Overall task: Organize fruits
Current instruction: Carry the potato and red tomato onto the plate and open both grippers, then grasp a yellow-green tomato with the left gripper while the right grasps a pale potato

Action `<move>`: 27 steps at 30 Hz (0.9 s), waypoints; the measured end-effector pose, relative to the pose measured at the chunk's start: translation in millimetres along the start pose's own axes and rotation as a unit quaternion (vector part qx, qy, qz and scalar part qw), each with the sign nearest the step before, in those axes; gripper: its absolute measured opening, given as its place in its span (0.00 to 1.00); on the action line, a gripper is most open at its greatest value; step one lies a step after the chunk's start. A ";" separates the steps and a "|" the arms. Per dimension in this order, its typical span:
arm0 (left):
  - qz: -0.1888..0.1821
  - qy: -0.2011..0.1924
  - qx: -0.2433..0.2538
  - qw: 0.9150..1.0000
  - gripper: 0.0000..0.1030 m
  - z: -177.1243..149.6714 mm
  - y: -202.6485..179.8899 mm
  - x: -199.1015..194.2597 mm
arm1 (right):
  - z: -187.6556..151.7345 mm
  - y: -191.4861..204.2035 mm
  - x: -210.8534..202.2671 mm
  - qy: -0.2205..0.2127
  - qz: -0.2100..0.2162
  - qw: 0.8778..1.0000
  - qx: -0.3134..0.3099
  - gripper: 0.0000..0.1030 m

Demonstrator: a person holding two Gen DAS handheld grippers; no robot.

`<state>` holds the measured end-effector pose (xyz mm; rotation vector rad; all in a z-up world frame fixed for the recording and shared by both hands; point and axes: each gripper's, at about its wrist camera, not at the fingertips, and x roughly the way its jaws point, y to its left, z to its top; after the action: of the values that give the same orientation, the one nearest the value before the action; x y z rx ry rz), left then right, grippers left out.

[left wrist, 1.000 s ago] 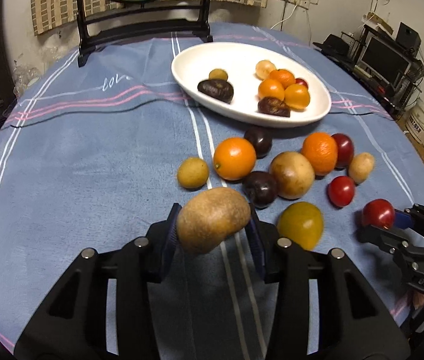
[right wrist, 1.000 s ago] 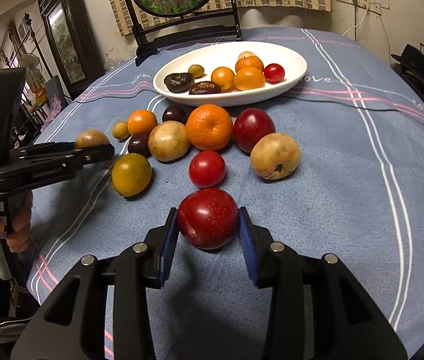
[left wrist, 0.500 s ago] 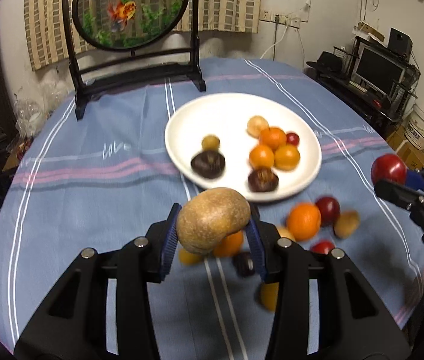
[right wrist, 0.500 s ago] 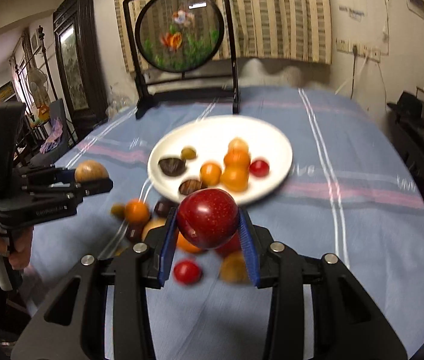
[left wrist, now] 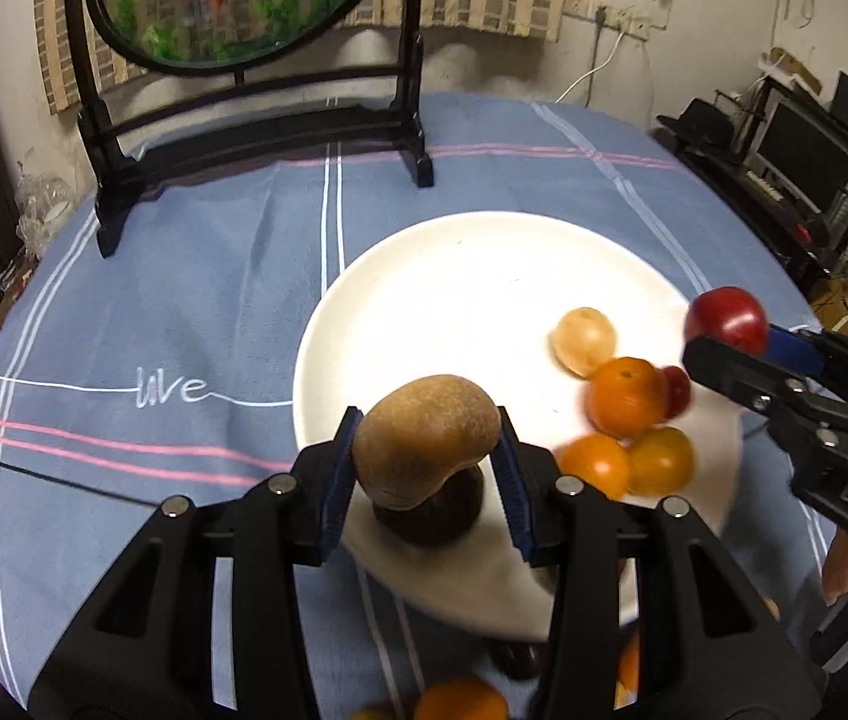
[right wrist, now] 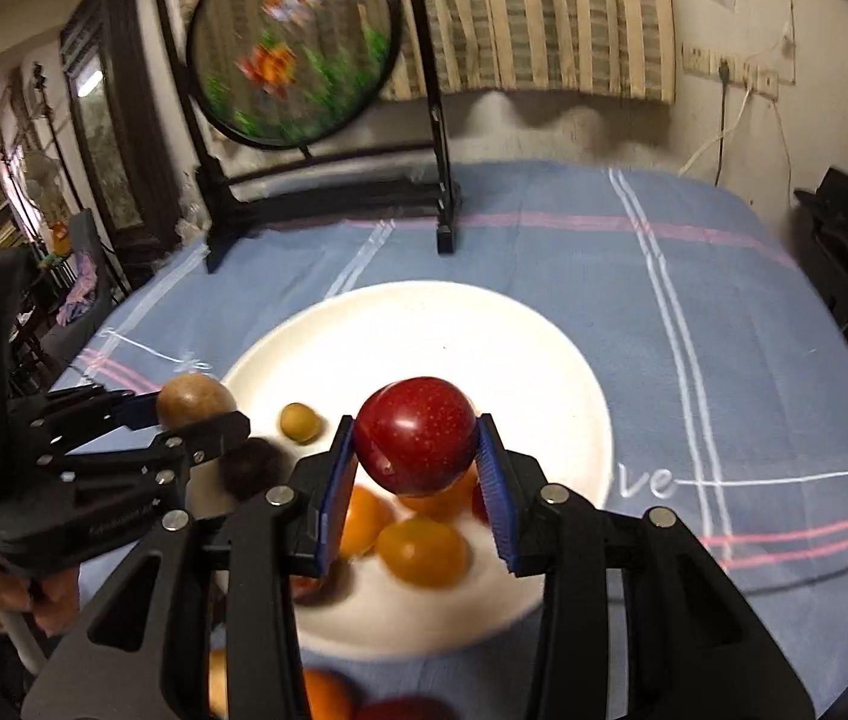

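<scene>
While hanging above the near-left part of the white plate, kept the brown fruit in the left gripper, closed only as far as the width of the fruit, with one blue pad on each side. Gripped it across its short middle, which looked like the correct place, since the long bean-like shape could turn if taken near one end. Judged it firm, dry-skinned and rather heavy, so not likely to slip, but perhaps to bruise if dropped from height.

Carried the red fruit in the right gripper in the same way, jaws partly closed on its widest part, above the near-right part of the plate. Judged this one smooth and glossy, therefore more slippery, and soft enough to be marked by hard pressure.

Directly under the brown fruit, on the plate, noticed a dark fruit, so would release a little beside it, toward the bare middle. Toward the right side of the plate, saw orange fruits and a pale fruit, close together. Below the near rim, off the plate, saw loose fruits on the blue tablecloth. Beyond the far rim, saw a round screen on a black stand.
</scene>
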<state>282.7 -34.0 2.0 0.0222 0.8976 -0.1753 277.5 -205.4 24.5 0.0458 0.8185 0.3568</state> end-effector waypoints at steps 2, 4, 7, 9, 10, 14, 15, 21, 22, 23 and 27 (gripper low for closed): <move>0.000 0.007 0.002 1.000 0.42 1.4 -0.5 12.2 | 2.5 -7.2 17.0 0.014 -0.007 1.000 0.010 0.39; 0.002 0.011 0.011 1.000 0.42 3.0 -3.2 20.9 | 4.8 -14.2 27.6 0.021 -0.008 1.000 0.022 0.39; 0.003 0.013 0.013 1.000 0.43 5.1 -4.6 29.7 | 7.0 -23.8 40.3 0.032 -0.005 0.999 0.038 0.39; 0.006 0.011 0.011 1.000 0.44 6.7 -5.5 33.4 | 7.5 -25.7 43.2 0.037 -0.002 0.998 0.044 0.41; 0.007 0.009 0.010 1.000 0.50 7.1 -5.6 34.4 | 8.0 -25.8 44.4 0.040 -0.004 0.998 0.046 0.43; 0.006 -0.009 0.015 1.000 0.78 5.7 -9.4 25.0 | 8.2 -28.5 38.8 0.034 -0.005 0.997 0.065 0.64; 0.006 -0.011 0.019 1.000 0.78 5.6 -10.7 22.4 | 8.2 -28.3 36.2 0.029 -0.005 0.998 0.064 0.64; 0.008 -0.024 0.009 1.000 0.84 2.4 -5.6 -1.5 | 3.9 -23.8 12.5 0.016 -0.011 0.998 0.056 0.65; 0.011 -0.028 0.007 1.000 0.85 0.2 -3.4 -7.2 | 1.9 -23.3 6.9 0.014 -0.012 0.998 0.056 0.65; 0.013 -0.031 0.006 0.999 0.86 -1.7 -1.7 -11.6 | 0.3 -23.1 2.6 0.013 -0.012 0.998 0.057 0.65; 0.010 -0.032 -0.005 0.999 0.90 -16.6 7.6 -31.8 | -14.0 -21.3 -20.8 0.012 -0.017 0.998 0.056 0.66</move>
<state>251.6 -20.4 16.0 0.0157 0.8334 -0.1512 260.7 -233.6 25.9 0.1332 0.8625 0.2801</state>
